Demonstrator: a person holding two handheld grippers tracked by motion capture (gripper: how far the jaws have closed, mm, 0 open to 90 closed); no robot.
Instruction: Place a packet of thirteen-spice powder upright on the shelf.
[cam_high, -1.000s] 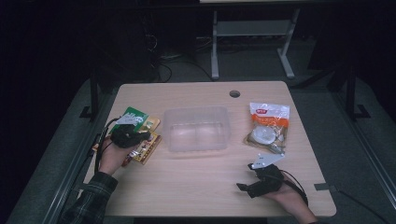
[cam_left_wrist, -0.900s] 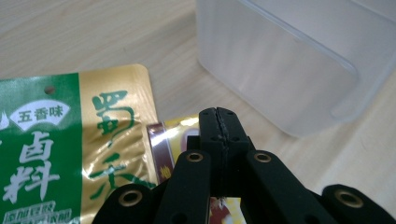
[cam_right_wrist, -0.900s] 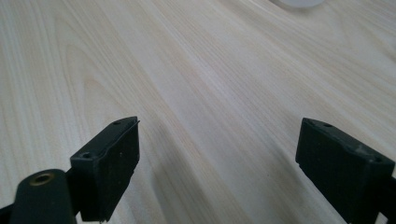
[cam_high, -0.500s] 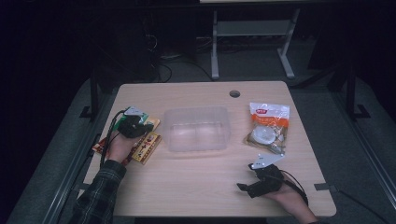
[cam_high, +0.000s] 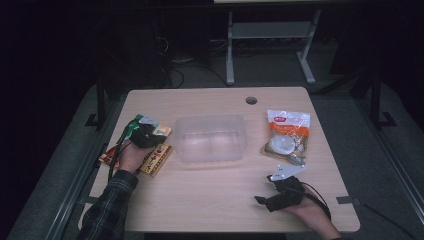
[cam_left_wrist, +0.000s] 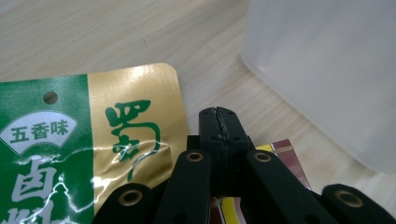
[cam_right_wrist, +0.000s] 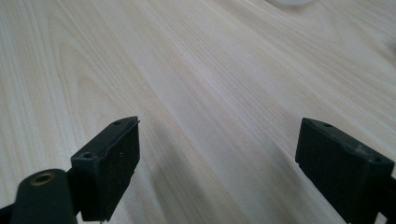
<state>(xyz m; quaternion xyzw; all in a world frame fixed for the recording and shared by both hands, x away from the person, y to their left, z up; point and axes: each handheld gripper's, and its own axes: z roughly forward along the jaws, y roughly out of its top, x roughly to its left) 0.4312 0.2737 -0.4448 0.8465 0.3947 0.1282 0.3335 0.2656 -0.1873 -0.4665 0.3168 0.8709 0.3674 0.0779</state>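
2 snack packets lie near the tabletop's left edge; the left gripper (cam_left_wrist: 219, 122), jaws closed and empty, hovers above the green packet (cam_left_wrist: 70, 149) and must open to grab it, while the right gripper (cam_right_wrist: 219, 163) rests wide open.

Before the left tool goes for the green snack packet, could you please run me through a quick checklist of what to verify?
1. Left tool jaws open for a grasp: not ok, they are shut with nothing between them.
2. Green packet within reach: ok, it lies flat right beside the tool.
3. Clear tub ready to receive: ok, no lid, nothing visible inside.
4. Right tool out of the way: ok, open over the bare table.
5. Red and yellow packet free of the green one: cannot tell.
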